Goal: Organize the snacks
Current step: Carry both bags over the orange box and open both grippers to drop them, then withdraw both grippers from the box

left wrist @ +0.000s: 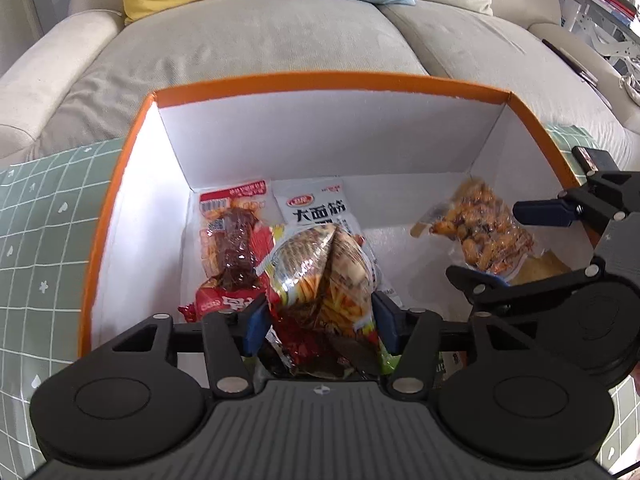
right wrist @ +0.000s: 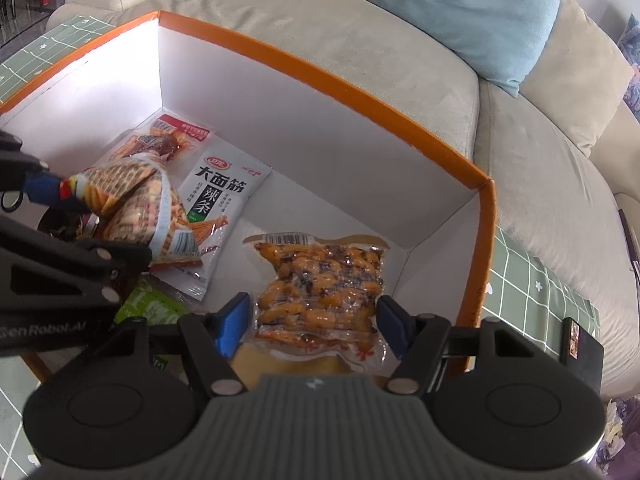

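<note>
Lying in the box point(left wrist: 132, 184), a chip bag point(left wrist: 324, 272) and a nut pack point(right wrist: 320, 288) are straddled by spread left tongs point(left wrist: 322, 320) and right tongs point(right wrist: 314, 320), neither visibly gripped.

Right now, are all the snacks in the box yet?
Nearly. Lying in the orange box already: a white spicy-strip packet and a red-topped packet. In hand: the left claw has a shiny chip bag between its pads, and the right claw straddles a clear pack of orange snacks, both low inside the box. Left: let go. Any snacks outside the box are out of view.
</note>
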{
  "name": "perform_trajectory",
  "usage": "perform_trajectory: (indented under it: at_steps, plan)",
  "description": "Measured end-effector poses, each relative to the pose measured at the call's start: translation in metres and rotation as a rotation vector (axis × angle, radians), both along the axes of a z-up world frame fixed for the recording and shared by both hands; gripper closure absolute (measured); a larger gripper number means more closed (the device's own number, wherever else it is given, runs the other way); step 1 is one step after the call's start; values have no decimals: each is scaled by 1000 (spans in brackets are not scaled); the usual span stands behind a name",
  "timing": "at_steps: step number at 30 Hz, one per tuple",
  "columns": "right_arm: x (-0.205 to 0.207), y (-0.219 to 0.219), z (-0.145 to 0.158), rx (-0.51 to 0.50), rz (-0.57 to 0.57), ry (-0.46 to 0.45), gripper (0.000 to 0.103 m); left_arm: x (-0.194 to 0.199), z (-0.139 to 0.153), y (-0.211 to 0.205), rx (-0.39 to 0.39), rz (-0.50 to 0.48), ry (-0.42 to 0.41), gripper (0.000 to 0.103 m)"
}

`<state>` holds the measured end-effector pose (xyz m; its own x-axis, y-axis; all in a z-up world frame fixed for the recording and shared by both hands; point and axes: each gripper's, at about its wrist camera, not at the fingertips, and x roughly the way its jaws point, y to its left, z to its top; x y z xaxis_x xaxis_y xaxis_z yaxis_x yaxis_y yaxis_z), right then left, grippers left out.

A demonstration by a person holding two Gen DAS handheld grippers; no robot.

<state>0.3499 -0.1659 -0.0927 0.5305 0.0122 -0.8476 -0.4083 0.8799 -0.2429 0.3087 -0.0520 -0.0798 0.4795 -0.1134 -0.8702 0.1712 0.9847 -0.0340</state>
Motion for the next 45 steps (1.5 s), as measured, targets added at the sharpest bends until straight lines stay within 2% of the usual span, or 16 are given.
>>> perform_trajectory:
  at_steps: [3, 7, 15, 17, 19, 26, 30, 36, 41, 45]
  plan:
    - [-3, 3, 3, -15, -1, -3, 30, -1, 7, 6, -5, 24, -33, 20]
    - [-6, 6, 10, -32, 6, -23, 26, -5, 20, 13, -36, 47, -69, 20]
    - [-18, 4, 34, -70, 17, -61, 24, -18, 43, 14, -25, 39, -143, 19]
    - [-24, 3, 40, -88, 6, -68, 11, -24, 48, 15, -15, 41, -159, 19]
    - [-32, 1, 46, -87, 2, -87, 10, -32, 53, 16, -11, 42, -178, 19]
    - [-75, -12, 66, 23, -20, -176, 10, -67, 65, 21, 48, 4, -270, 19]
    - [-105, -16, 78, 130, -50, -254, 10, -92, 73, 26, 38, 2, -330, 19]
    - [-157, -13, 86, 231, -67, -360, 10, -132, 76, 28, 61, -20, -410, 19]
    - [-193, -10, 76, 277, -103, -383, 10, -158, 69, 35, 53, -9, -421, 19]
    - [-217, -9, 64, 306, -145, -384, 10, -174, 57, 41, 31, -5, -398, 19]
